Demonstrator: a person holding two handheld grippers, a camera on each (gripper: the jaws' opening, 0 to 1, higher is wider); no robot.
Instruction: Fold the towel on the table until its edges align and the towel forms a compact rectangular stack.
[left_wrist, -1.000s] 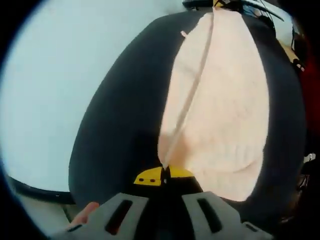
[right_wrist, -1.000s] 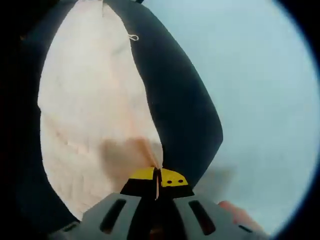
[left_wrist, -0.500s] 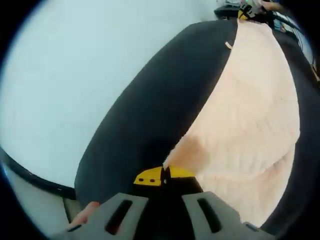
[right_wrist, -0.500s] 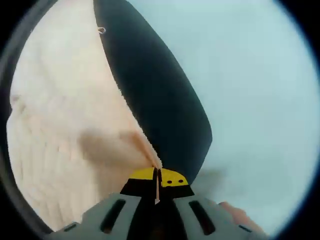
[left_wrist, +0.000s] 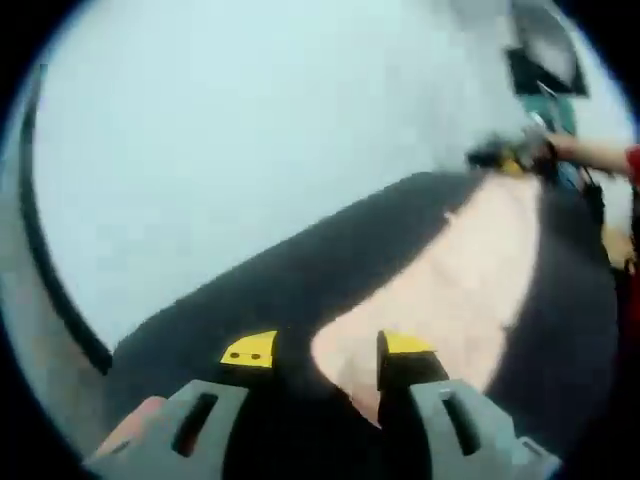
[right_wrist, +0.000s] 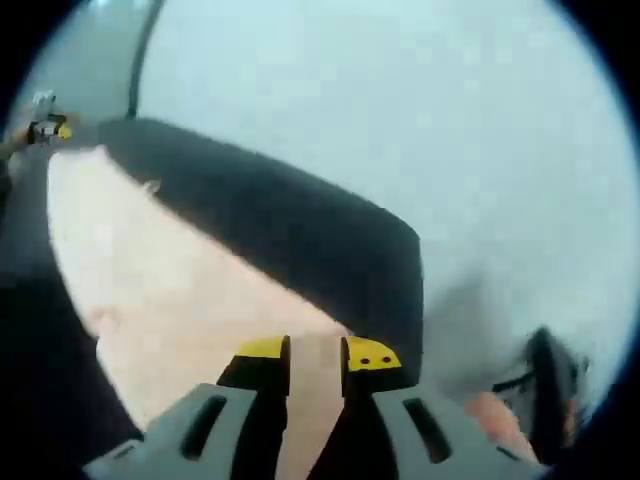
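Observation:
A pale peach towel (left_wrist: 470, 270) lies flat on a black mat (left_wrist: 300, 270). My left gripper (left_wrist: 328, 348) hovers open over the towel's near corner, its yellow-tipped jaws apart and nothing held between them. At the towel's far end sits the right gripper (left_wrist: 515, 158), blurred. In the right gripper view the towel (right_wrist: 180, 290) spreads leftward over the mat (right_wrist: 300, 230). My right gripper (right_wrist: 316, 352) is open above its near edge, with cloth showing in the narrow gap between the jaws. The left gripper (right_wrist: 45, 130) appears small at the far corner.
The mat lies on a pale blue-white table (left_wrist: 250, 130), which extends widely around it (right_wrist: 400, 100). A red sleeve (left_wrist: 610, 158) reaches in behind the right gripper. Blurred dark equipment (left_wrist: 540, 50) stands at the back. A dark object (right_wrist: 550, 390) sits near my right hand.
Both grippers were shut on towel corners; now both have opened and let the towel go onto the mat. Both cameras swung, so the table now shows more.

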